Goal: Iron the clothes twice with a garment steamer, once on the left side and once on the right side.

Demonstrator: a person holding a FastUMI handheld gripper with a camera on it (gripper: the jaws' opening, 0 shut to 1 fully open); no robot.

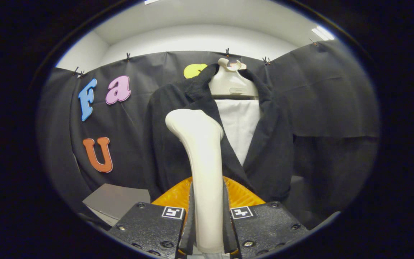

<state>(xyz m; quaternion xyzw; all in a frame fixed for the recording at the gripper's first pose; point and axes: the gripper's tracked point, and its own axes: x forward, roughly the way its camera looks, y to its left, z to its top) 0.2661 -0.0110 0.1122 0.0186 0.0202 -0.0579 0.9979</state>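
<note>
The gripper (207,216) is clamped tight on the garment steamer (201,162), one finger pressing on each side of its pale handle, so the gap between the fingers is only as wide as that handle. The steamer stands upright out of the fingers, its broad head tilting a little to the left at the top. Just behind the handle, low down, a ribbed orange part (241,194) fans out to either side.

Beyond the steamer head hangs the dark jacket (164,144), draped on a pale hanger form (230,84) with a white panel (239,126) showing between the open lapels. The head sits in front of the jacket's left front, beside the left lapel edge; whether it touches the cloth I cannot tell. The right front of the jacket hangs free, its outer edge falling straight down against the black booth cloth (329,108).

To the left of the jacket there is open space before the booth wall. Down low on that side a flat grey board (115,199) lies near the fingers.
</note>
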